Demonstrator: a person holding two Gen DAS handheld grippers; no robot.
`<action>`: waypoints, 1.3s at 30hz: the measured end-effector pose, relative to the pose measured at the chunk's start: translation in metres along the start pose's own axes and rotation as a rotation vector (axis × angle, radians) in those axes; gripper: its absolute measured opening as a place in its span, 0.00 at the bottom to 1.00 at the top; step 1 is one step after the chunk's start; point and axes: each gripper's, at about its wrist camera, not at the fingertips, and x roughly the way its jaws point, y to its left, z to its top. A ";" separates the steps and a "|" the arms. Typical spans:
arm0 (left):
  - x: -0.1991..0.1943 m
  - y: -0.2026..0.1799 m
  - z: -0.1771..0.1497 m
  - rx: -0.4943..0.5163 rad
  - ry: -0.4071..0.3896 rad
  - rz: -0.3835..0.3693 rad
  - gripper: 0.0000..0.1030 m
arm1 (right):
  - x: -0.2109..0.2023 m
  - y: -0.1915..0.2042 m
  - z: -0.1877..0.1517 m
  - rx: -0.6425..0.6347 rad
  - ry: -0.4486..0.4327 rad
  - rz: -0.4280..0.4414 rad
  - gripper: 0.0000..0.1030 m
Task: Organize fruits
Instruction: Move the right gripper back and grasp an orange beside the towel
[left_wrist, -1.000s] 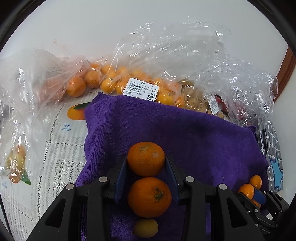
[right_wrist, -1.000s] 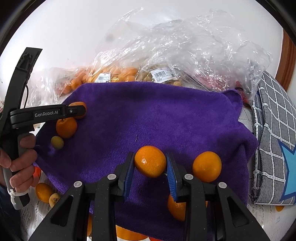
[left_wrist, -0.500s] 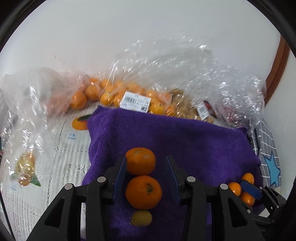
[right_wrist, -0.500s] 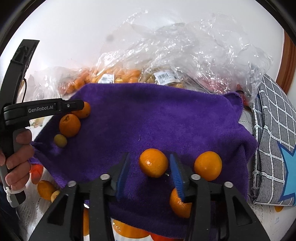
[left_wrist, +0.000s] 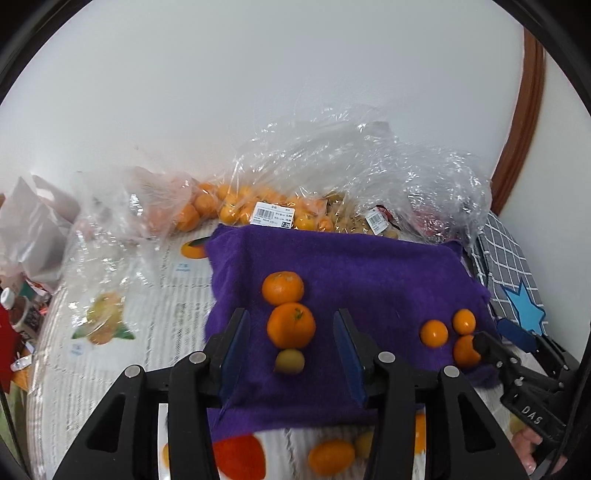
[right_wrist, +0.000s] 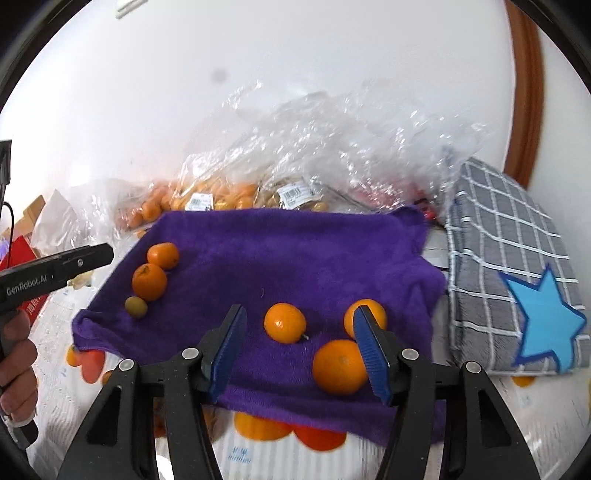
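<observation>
A purple towel (left_wrist: 369, 266) (right_wrist: 295, 251) lies on the table. On its left stand a row of two oranges (left_wrist: 283, 288) (left_wrist: 291, 325) and a small yellow-green fruit (left_wrist: 290, 361); the row also shows in the right wrist view (right_wrist: 149, 281). My left gripper (left_wrist: 290, 349) is open and empty, raised above that row. On the towel's right lie three oranges (right_wrist: 284, 322) (right_wrist: 339, 365) (right_wrist: 364, 314). My right gripper (right_wrist: 299, 343) is open and empty above them.
Clear plastic bags of oranges and other fruit (left_wrist: 269, 210) (right_wrist: 221, 199) pile against the wall behind the towel. A grey checked cloth with a blue star (right_wrist: 517, 295) lies to the right. A printed fruit mat (left_wrist: 110, 314) covers the table, with loose fruit (left_wrist: 330, 456) near the front edge.
Both grippers opened, let go of their oranges and pulled up and back. The released oranges rest on the towel.
</observation>
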 end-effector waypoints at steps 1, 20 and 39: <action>-0.006 0.002 -0.004 -0.003 -0.005 0.000 0.44 | -0.008 0.002 -0.002 0.004 -0.009 0.002 0.58; -0.040 0.037 -0.071 -0.009 -0.003 0.035 0.44 | -0.009 0.062 -0.073 -0.070 0.142 0.115 0.42; -0.025 0.048 -0.092 -0.063 0.047 -0.025 0.43 | -0.010 0.057 -0.068 -0.047 0.146 0.090 0.31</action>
